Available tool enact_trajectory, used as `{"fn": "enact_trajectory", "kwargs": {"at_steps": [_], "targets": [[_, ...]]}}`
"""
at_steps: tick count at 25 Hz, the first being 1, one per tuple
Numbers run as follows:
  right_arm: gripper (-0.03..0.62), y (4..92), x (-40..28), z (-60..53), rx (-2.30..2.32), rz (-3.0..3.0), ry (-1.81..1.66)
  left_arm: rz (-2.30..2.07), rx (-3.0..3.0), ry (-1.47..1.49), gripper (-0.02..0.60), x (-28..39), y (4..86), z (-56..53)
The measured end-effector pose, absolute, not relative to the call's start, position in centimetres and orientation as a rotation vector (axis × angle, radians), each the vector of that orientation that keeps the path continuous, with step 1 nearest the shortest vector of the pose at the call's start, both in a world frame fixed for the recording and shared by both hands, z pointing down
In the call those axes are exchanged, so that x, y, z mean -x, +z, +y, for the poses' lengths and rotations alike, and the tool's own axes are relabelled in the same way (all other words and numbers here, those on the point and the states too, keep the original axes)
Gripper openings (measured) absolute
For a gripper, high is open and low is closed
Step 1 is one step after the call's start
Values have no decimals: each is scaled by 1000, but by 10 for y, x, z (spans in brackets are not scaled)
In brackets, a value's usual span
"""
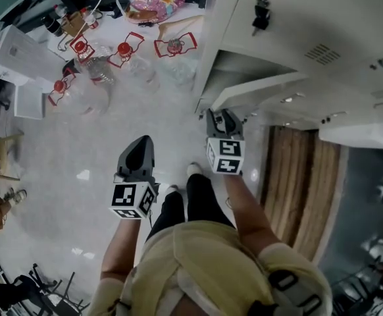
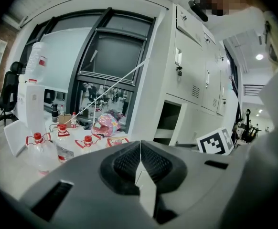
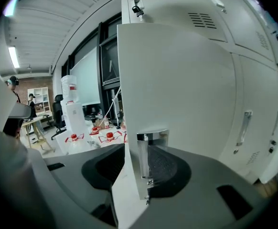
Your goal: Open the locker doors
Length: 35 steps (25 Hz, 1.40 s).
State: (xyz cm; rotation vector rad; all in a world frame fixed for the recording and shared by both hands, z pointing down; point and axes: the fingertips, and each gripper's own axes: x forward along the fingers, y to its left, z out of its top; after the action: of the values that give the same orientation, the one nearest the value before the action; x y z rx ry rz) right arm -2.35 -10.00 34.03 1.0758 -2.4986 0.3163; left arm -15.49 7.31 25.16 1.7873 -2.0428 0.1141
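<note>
A bank of white lockers [image 1: 310,25] stands at the upper right of the head view. One low locker door [image 1: 260,86] is swung partly open and shows a dark compartment [image 2: 170,120]. My right gripper [image 1: 219,118] is shut on that door's free edge. In the right gripper view the door [image 3: 177,89] and its chrome handle [image 3: 152,151] sit between the jaws of the right gripper [image 3: 134,173]. My left gripper [image 1: 141,145] hangs to the left of the door, over the floor. The left gripper [image 2: 140,149] is shut and holds nothing.
Several clear water bottles with red caps [image 1: 124,50] lie on the white floor to the left, near a pink patterned bag [image 1: 153,0]. A white water dispenser [image 3: 72,109] stands beyond them. Brown wooden boards [image 1: 303,189] run under the lockers at the right. The person's legs [image 1: 191,203] are below the grippers.
</note>
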Motion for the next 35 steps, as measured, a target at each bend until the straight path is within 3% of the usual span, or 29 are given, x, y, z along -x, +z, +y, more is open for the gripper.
{"fn": "enact_trajectory", "kwargs": {"at_steps": [35], "targets": [[143, 337, -152, -27, -1292, -2296, 342, -1700, -2104, 204, 5, 49, 253, 70]]}}
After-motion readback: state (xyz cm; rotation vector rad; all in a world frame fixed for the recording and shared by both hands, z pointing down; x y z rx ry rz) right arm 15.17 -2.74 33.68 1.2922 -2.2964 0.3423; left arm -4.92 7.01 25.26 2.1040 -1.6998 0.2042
